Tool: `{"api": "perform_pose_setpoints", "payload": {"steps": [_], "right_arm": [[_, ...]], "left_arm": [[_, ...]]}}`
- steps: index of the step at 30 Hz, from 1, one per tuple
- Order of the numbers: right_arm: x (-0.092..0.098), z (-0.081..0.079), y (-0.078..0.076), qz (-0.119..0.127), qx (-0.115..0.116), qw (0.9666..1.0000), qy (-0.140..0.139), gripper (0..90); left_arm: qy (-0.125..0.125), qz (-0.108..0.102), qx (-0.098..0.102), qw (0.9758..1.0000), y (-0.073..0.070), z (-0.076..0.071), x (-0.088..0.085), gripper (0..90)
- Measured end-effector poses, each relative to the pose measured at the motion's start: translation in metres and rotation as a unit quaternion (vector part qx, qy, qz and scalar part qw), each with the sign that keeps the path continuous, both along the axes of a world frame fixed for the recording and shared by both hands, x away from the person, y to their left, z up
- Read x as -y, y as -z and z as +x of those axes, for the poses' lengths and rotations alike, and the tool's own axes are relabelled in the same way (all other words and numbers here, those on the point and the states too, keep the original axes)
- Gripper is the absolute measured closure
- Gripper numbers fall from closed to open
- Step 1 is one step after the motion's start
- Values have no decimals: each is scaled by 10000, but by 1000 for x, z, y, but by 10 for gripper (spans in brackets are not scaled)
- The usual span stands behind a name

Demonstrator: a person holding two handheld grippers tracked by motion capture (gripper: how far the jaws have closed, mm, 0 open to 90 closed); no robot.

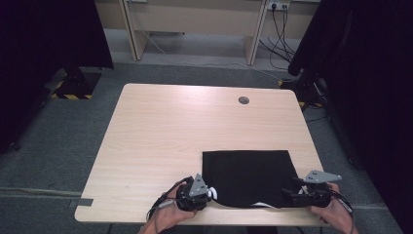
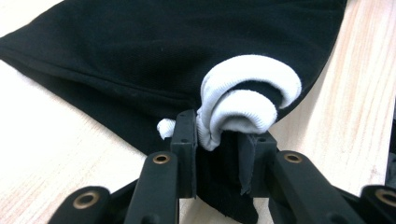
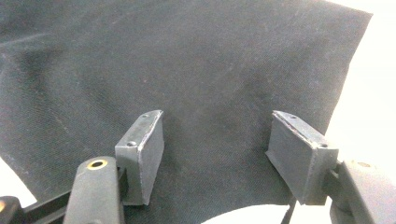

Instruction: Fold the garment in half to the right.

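A folded black garment [image 1: 248,175] lies flat at the near right of the wooden table [image 1: 165,126]. Its near left corner carries a rolled white ribbed trim [image 2: 247,100]. My left gripper [image 1: 207,192] is at that corner, shut on the black cloth and the white trim [image 2: 217,149]. My right gripper [image 1: 290,191] is over the garment's near right corner. In the right gripper view its jaws stand wide apart above the flat black cloth [image 3: 196,70], the gripper [image 3: 217,135] open with nothing pinched. A thin white edge [image 1: 265,204] peeks out under the garment's near hem.
A round cable hole [image 1: 243,100] sits at the table's far right. Bare wood covers the left and far parts of the table. Black curtains [image 1: 44,34] hang on both sides, and a desk frame with cables [image 1: 280,29] stands behind.
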State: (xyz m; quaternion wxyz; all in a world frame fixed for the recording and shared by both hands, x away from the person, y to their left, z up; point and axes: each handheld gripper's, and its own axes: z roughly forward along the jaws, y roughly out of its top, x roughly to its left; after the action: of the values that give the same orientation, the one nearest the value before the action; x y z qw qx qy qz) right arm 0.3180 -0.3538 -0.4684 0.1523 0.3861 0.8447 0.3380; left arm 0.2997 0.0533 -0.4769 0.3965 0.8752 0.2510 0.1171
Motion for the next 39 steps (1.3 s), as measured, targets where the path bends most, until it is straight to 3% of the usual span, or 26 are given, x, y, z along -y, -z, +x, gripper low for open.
{"api": "perform_pose_setpoints", "payload": {"steps": [4,9,15,19,25,33,39], "right_arm": [[-7,0,-6,-175,174,9997,-1,408],[-22,4,-15,91,372,9992,-130,399],[-65,23,-26,381,392,9975,-441,355],[-99,44,-28,540,312,9965,-565,329],[-128,63,-33,652,315,9943,-786,329],[-183,91,-38,538,372,9908,-1187,338],[-217,112,-32,327,226,9888,-1436,369]], "left_arm": [[-30,-8,-5,10000,0,0,0,701],[5,-37,-15,10000,0,0,3,699],[-4,-87,-8,10000,1,0,2,698],[-9,-97,-12,10000,2,0,2,699],[-8,-113,-1,9999,2,0,1,698],[-36,-98,30,9999,2,-2,2,695],[-61,-79,22,9999,2,-2,2,692]]}}
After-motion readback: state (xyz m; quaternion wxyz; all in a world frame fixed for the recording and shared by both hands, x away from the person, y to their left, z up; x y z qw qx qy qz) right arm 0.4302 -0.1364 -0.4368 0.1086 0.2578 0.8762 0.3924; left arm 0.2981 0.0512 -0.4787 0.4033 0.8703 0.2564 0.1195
